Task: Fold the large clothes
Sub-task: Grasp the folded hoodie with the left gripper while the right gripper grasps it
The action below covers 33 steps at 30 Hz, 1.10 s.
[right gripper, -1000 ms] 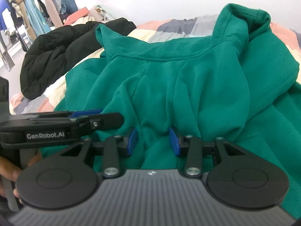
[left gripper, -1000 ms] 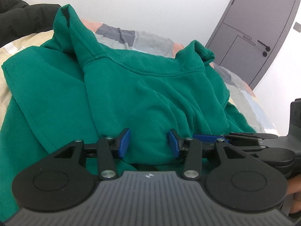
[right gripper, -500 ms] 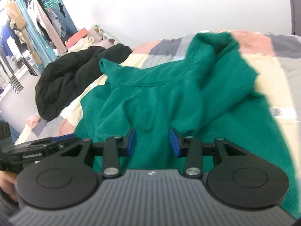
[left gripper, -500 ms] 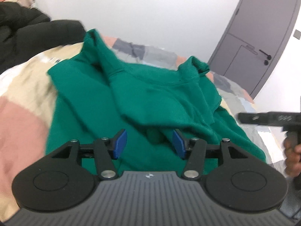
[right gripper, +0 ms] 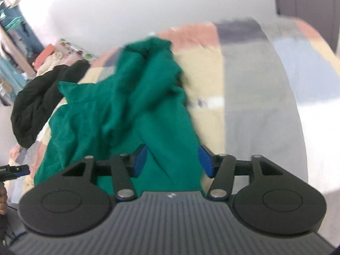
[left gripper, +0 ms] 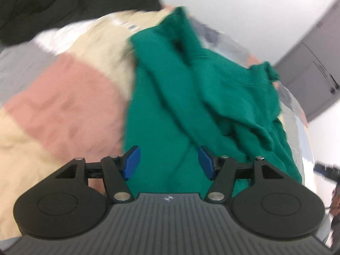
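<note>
Green cotton hooded sweatshirt (left gripper: 191,106) lies bunched in loose folds on a bed covered by a patchwork quilt of pink, cream and grey blocks (left gripper: 63,106), its upper part now doubled over its lower half, where a second ago both tools held cloth close together at the garment's near edge. In the left wrist view the left hand-held gripper (left gripper: 167,162) has swung out toward 9 o'clock, so the sweatshirt runs from 6 o'clock up to 1 o'clock; its blue pads are opening, green fabric visible between them but not pinched. In the right wrist view the right hand-held gripper (right gripper: 172,161) has drawn off toward 3 o'clock, its pads likewise opening over a strip of the sweatshirt (right gripper: 127,110) without pressing on it. A black padded jacket (right gripper: 40,104) sits heaped at 9 o'clock. The release suggests one fold has just been laid down; the rumpled result probably needs smoothing before the next fold
</note>
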### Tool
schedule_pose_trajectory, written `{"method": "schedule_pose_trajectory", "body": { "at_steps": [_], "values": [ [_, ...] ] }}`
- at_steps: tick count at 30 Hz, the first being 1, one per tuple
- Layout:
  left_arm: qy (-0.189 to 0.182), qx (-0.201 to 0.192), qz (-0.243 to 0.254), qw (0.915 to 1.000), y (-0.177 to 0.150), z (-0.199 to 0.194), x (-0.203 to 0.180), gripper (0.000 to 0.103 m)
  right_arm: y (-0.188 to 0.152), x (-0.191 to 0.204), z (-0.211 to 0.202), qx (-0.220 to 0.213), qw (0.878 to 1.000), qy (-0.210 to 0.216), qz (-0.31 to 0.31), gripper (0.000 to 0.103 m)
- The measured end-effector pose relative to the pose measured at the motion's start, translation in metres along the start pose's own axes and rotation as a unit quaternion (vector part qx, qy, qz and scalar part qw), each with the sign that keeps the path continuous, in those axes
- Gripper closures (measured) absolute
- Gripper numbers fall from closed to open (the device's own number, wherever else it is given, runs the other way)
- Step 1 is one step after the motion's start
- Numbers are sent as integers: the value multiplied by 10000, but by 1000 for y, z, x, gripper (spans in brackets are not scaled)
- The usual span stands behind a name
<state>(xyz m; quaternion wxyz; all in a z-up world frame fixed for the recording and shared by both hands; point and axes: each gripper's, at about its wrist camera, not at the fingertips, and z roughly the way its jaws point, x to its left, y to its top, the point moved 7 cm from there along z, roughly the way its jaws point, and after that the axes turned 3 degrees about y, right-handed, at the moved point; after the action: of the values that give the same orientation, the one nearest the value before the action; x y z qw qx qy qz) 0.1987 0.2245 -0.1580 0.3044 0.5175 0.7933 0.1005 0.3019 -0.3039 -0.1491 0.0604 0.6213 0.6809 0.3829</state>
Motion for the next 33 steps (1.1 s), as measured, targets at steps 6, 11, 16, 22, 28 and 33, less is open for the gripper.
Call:
{"method": "schedule_pose_trajectory", "body": {
  "at_steps": [6, 11, 16, 22, 28, 33],
  "values": [
    [180, 314, -969, 9946, 1, 9, 47, 34, -24, -37, 21, 291, 9964, 309, 732, 21],
    [283, 458, -1448, 9880, -5, 25, 66, 34, -33, -48, 48, 585, 9914, 587, 1018, 21],
    [-156, 992, -1404, 9850, -24, 54, 51, 34, -43, -57, 74, 874, 9849, 840, 1236, 21],
    [-920, 1168, -894, 9848, -32, 57, 17, 35, -43, -49, 90, 1016, 9812, 1277, 1029, 19],
    [-1103, 1363, -787, 9814, -40, 59, 11, 35, -42, -26, 90, 1143, 9680, 2155, 587, 19],
    [-728, 1582, -629, 9827, -52, 72, 11, 36, -54, -23, 109, 1427, 9687, 2013, 270, 36]
  ]
}}
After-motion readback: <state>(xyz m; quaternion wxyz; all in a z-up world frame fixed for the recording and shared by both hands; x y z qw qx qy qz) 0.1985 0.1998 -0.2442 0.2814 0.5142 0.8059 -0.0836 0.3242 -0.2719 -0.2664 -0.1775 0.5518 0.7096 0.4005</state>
